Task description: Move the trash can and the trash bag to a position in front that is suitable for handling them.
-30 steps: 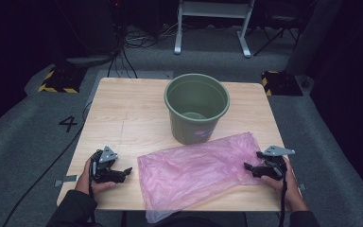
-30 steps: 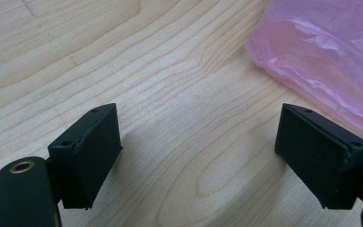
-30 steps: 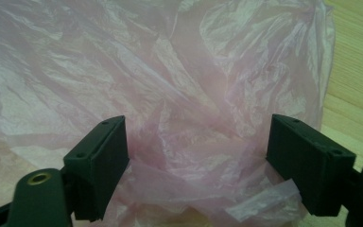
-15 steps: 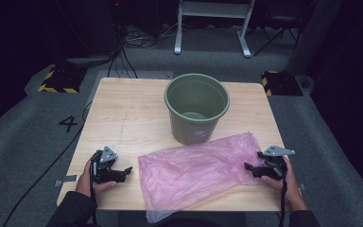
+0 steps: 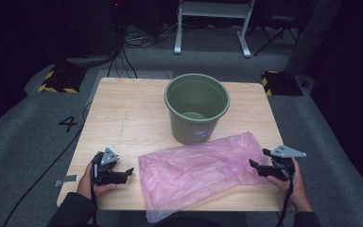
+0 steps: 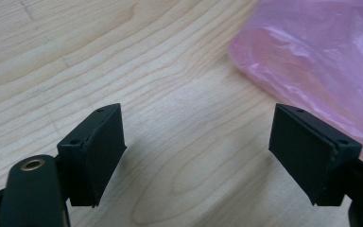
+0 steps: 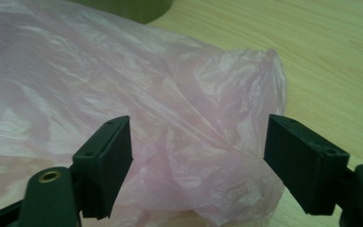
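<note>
A pale wooden worktop (image 5: 123, 118) fills the middle of the high view. A thin pink plastic bag (image 5: 196, 172) lies flat across its lower half, its near corner hanging just over the bottom edge. Behind it, touching or just beside its upper edge, stands an upright green bucket (image 5: 196, 106).

At lower right, the right tool (image 5: 261, 164) sits at the bag's right end. Compared with a second ago it has lifted slightly, and its jaws, still spread wide, have just been closing a little. In the right gripper view the crumpled bag end lies between the jaws, which do not press on it. This reads as the start of a pinch on that end.

At lower left, the left tool (image 5: 126, 174) has barely moved. Its jaws are spread over bare wood, just beside the bag's left edge.
</note>
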`<state>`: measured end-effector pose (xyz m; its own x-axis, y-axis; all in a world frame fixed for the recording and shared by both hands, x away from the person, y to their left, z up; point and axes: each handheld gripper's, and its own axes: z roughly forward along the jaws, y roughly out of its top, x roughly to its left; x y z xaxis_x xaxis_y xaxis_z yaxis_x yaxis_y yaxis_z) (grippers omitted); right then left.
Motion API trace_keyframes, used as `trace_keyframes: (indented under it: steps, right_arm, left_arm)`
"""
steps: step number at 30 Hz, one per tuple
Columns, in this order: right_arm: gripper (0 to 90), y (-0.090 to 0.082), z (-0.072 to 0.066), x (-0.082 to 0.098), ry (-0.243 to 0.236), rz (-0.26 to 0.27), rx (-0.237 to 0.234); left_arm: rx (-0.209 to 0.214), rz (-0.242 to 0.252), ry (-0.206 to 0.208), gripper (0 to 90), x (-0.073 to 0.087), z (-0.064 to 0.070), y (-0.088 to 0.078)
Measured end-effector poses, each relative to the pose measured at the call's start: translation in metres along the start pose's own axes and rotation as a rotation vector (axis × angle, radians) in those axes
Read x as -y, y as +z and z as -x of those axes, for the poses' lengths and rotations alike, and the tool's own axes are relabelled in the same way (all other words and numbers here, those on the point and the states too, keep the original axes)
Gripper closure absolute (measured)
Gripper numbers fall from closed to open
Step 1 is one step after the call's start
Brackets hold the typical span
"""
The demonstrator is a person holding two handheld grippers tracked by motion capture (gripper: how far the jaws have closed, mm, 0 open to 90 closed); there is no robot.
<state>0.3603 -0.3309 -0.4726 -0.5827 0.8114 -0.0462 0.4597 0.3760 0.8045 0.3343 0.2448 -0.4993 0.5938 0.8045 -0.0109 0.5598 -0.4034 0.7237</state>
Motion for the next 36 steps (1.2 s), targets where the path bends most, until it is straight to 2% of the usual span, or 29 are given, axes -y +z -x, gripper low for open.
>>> trace_keyframes:
  steps: [6, 12, 17, 20, 22, 25, 30, 31, 32, 33, 36]
  right_arm:
    - [24.5, -0.007, -0.009, -0.008, -0.026, 0.02, 0.006]
    - [30.4, -0.008, -0.015, -0.011, -0.061, 0.027, 0.036]
    - [31.3, -0.009, -0.019, -0.014, -0.06, 0.029, 0.021]
    - [30.3, -0.01, -0.024, -0.021, -0.049, 0.054, 0.009]
    - [28.1, -0.007, -0.03, -0.03, -0.06, 0.064, -0.001]
    - [26.7, 0.0, -0.036, -0.039, -0.076, 0.059, -0.003]
    - [25.0, 0.011, -0.043, -0.052, -0.099, 0.052, -0.025]
    - [30.5, 0.016, -0.046, -0.059, -0.105, 0.052, -0.039]
    - [30.5, 0.016, -0.046, -0.059, -0.105, 0.052, -0.039]
    - [35.8, 0.022, -0.051, -0.065, -0.125, 0.053, -0.046]
    - [36.2, 0.03, -0.055, -0.072, -0.132, 0.055, -0.055]
  left_arm:
    - [0.003, 0.001, 0.016, 19.3, -0.003, 0.008, -0.002]
    - [0.02, 0.02, 0.028, 20.1, -0.008, 0.018, -0.004]
    - [0.06, 0.025, 0.082, 20.2, -0.014, 0.038, -0.002]
    - [0.085, 0.012, 0.116, 20.2, -0.017, 0.049, 0.001]
    - [0.104, 0.007, 0.125, 20.5, -0.019, 0.056, 0.005]
    - [0.102, -0.01, 0.137, 21.1, -0.021, 0.062, 0.011]
    - [0.108, -0.031, 0.153, 21.3, -0.023, 0.066, 0.019]
    - [0.089, -0.036, 0.165, 21.7, -0.024, 0.068, 0.022]
    - [0.089, -0.036, 0.165, 22.3, -0.024, 0.068, 0.022]
    - [0.087, -0.039, 0.165, 22.3, -0.024, 0.068, 0.025]
    - [0.096, -0.033, 0.157, 21.4, -0.025, 0.067, 0.027]
